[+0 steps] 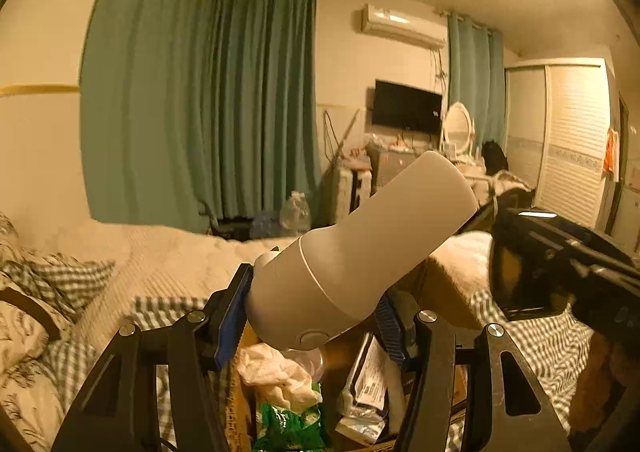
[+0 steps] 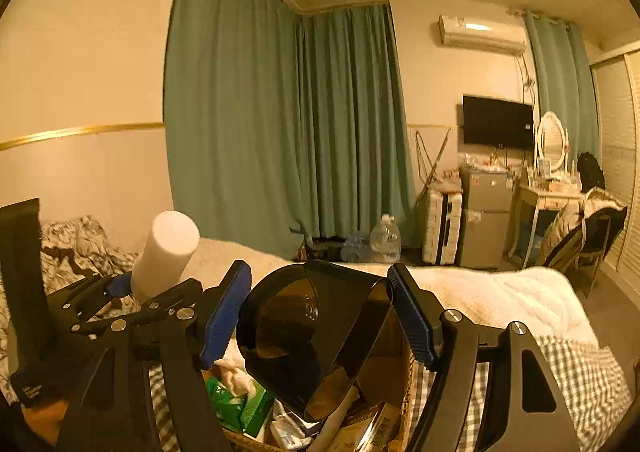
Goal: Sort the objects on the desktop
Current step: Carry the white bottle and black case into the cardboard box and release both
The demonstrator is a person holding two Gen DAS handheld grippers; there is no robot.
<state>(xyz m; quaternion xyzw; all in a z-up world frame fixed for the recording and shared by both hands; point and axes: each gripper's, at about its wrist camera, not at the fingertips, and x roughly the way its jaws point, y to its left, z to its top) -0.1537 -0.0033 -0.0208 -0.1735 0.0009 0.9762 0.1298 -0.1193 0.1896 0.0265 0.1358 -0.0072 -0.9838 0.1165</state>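
Jaws of your left gripper (image 1: 316, 316) are clamped on a white bottle (image 1: 360, 252) near its capped end, so its body slants up and to the right across the left wrist view. Jaws of your right gripper (image 2: 320, 316) are pressed on the two sides of a dark glossy scoop-shaped holder (image 2: 312, 336), its open mouth facing the camera. You hold both things over an open cardboard box (image 1: 444, 292) that sits on the bed (image 2: 500, 300). Inside the box lie a green packet (image 2: 236, 404), crumpled white tissue (image 1: 276, 372) and some printed packs (image 1: 368, 384). In the right wrist view the white bottle stands up to the left of your right gripper. Green curtains (image 2: 280, 124) hang behind the bed.
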